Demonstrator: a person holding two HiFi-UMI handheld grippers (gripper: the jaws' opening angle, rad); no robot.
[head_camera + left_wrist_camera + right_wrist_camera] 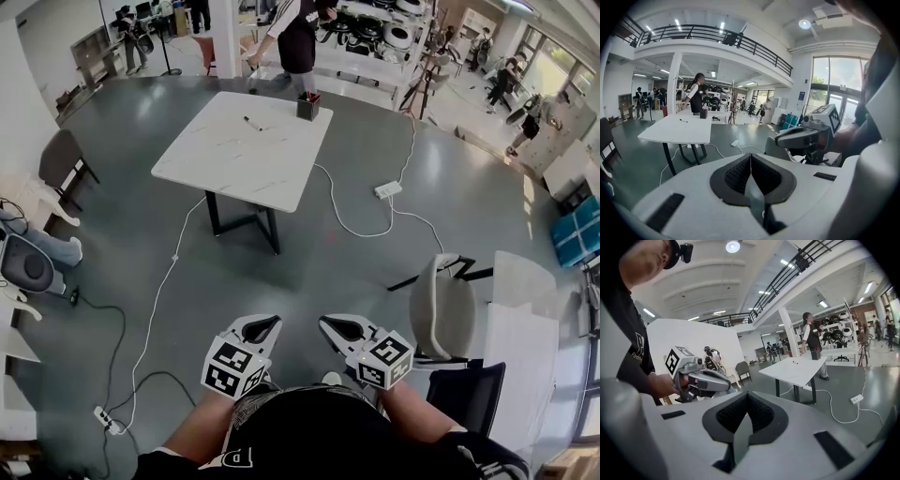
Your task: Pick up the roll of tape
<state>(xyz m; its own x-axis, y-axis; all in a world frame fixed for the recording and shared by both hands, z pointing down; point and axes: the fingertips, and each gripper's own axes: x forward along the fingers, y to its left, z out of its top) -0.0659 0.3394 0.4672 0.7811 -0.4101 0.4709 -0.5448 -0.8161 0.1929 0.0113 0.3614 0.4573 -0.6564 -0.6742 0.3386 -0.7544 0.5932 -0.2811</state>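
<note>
White lettering on the person's black shirt (309, 436) is cut off and cannot be read. The marker cubes (232, 367) show only black-and-white squares. The roll of tape cannot be made out in any view. The white counter (244, 150) carries a marker pen (252, 123) and a dark pen pot (307, 107). The left tongs (262, 323) and right tongs (336, 325) are both clenched on nothing, side by side above the grey floor (309, 272).

Bright even daylight plus ceiling lamps, window glare at right, strong fisheye bending, dark vignetted corners
</note>
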